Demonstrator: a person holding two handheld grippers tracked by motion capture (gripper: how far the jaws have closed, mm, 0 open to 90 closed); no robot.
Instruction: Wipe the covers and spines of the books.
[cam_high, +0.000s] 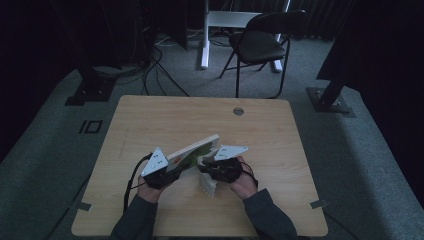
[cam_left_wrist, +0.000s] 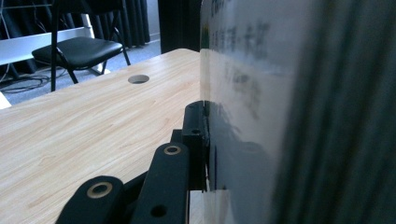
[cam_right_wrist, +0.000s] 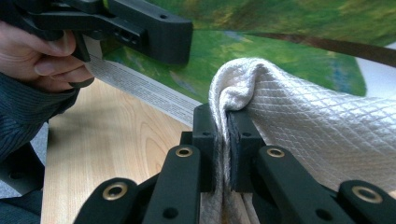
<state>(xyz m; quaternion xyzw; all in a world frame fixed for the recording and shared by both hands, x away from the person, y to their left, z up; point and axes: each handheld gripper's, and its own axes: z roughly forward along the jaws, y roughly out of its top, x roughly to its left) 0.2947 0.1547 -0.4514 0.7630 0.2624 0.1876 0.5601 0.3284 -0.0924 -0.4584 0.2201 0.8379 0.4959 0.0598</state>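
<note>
A thin book with a green picture cover (cam_high: 194, 149) is held tilted up on edge over the table's near middle. My left gripper (cam_high: 172, 172) is shut on its near lower edge. In the left gripper view one black jaw presses the pale printed side of the book (cam_left_wrist: 243, 93), and the other jaw of my left gripper (cam_left_wrist: 208, 140) is hidden behind it. My right gripper (cam_high: 206, 168) is shut on a white quilted cloth (cam_high: 209, 186). The cloth (cam_right_wrist: 299, 116) bunches between the jaws of my right gripper (cam_right_wrist: 223, 133), right against the green cover (cam_right_wrist: 261, 46).
The wooden table (cam_high: 150, 120) has a round cable hole (cam_high: 238, 111) near its far edge. A black folding chair (cam_high: 260, 42) and a white desk leg (cam_high: 204, 35) stand beyond it. Cables lie on the grey carpet at the far left.
</note>
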